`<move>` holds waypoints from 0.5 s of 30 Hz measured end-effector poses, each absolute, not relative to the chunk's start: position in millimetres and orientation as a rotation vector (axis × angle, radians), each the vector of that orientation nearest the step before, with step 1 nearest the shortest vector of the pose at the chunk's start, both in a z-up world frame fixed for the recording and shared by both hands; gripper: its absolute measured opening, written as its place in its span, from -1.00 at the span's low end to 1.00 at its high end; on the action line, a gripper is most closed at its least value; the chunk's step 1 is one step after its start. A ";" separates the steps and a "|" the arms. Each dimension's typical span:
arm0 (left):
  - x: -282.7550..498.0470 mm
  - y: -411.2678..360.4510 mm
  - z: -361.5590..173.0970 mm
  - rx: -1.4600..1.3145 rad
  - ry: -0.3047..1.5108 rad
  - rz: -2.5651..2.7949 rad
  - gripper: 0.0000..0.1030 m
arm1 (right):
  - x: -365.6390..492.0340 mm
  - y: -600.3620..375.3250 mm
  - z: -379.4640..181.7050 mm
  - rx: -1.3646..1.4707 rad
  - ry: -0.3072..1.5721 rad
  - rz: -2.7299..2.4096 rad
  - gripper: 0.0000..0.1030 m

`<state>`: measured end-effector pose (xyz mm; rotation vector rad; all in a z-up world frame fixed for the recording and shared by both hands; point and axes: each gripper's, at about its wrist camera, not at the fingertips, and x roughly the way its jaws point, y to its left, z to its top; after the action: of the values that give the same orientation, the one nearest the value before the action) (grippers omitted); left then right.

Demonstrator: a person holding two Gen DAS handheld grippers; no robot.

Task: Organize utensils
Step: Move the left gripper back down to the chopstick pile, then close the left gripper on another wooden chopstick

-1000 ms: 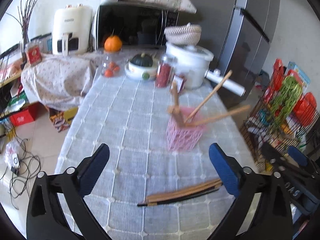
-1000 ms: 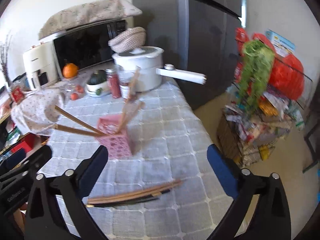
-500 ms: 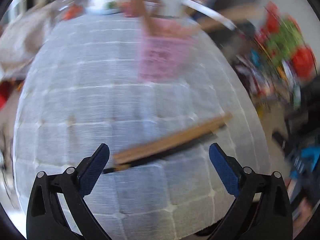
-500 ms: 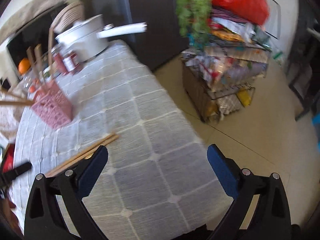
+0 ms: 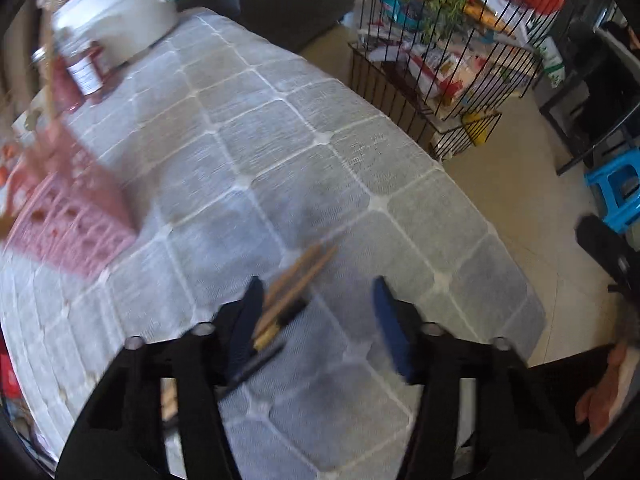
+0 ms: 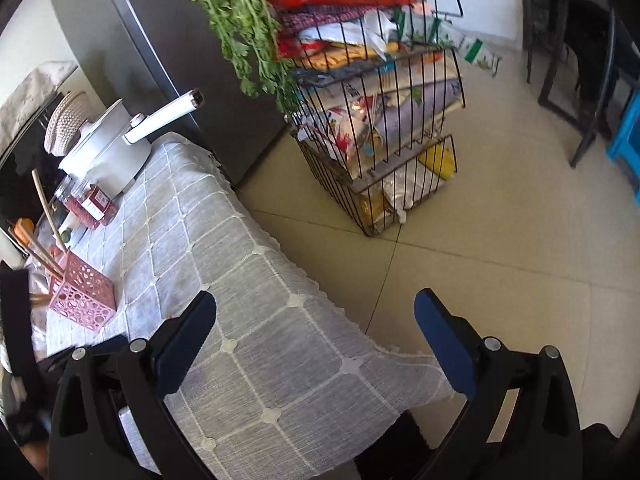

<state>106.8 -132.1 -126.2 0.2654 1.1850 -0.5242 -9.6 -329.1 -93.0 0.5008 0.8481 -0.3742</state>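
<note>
Shown only in the left wrist view: a bundle of chopsticks (image 5: 294, 284) lying flat on the tablecloth (image 5: 280, 140), wooden sticks plus one dark stick, set between the blue pads of the left gripper (image 5: 318, 324) and lying against the left pad (image 5: 244, 328), with a clear gap to the right pad. Jaws just been closing, now partly closed around the bundle; full pinch not confirmed, picture blurred. Shown only in the right wrist view: the right gripper (image 6: 314, 344) with jaws spread wide and nothing between them, hanging over the near right edge of the table, left finger above the cloth, right finger above the beige tiled floor (image 6: 500, 240). Seen in both views: a pink perforated utensil holder (image 6: 82, 300) standing far left on the cloth with several wooden sticks leaning out of it, well apart from the bundle; a red-lidded jar (image 6: 90, 204) and a white pot (image 6: 106, 148) with a long handle at the far end; a black wire rack (image 6: 384, 132) stuffed with packets and greenery, standing on the floor right of the table beside a dark refrigerator (image 6: 172, 52). Blue stool (image 5: 612, 188) at the far right. Both grippers pitched steeply down toward the table.
</note>
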 end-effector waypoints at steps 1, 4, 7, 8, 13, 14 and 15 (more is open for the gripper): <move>113.4 -136.7 -130.3 0.281 1.203 -0.524 -0.23 | -9.3 -330.7 -93.7 0.511 0.854 -0.368 0.88; 122.7 -141.0 -136.1 0.311 1.232 -0.503 -0.43 | -8.8 -330.2 -95.3 0.533 0.869 -0.337 0.88; 133.5 -142.3 -135.7 0.292 1.255 -0.502 -0.47 | -6.5 -325.3 -95.4 0.529 0.878 -0.312 0.88; 137.5 -142.5 -135.6 0.285 1.265 -0.504 -0.49 | -5.6 -323.6 -95.8 0.527 0.882 -0.306 0.88; 149.6 -138.5 -142.2 0.279 1.330 -0.495 -0.61 | -3.0 -319.2 -99.1 0.524 0.905 -0.286 0.88; 151.2 -137.7 -143.1 0.275 1.337 -0.498 -0.64 | -2.7 -319.2 -98.7 0.522 0.906 -0.287 0.88; 152.2 -137.4 -143.6 0.274 1.341 -0.497 -0.65 | -2.5 -318.8 -98.9 0.520 0.906 -0.288 0.88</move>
<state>152.2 -137.4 -143.6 0.2736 1.3413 -0.4971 -2.5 -318.8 -98.9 0.5196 0.9060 -0.2881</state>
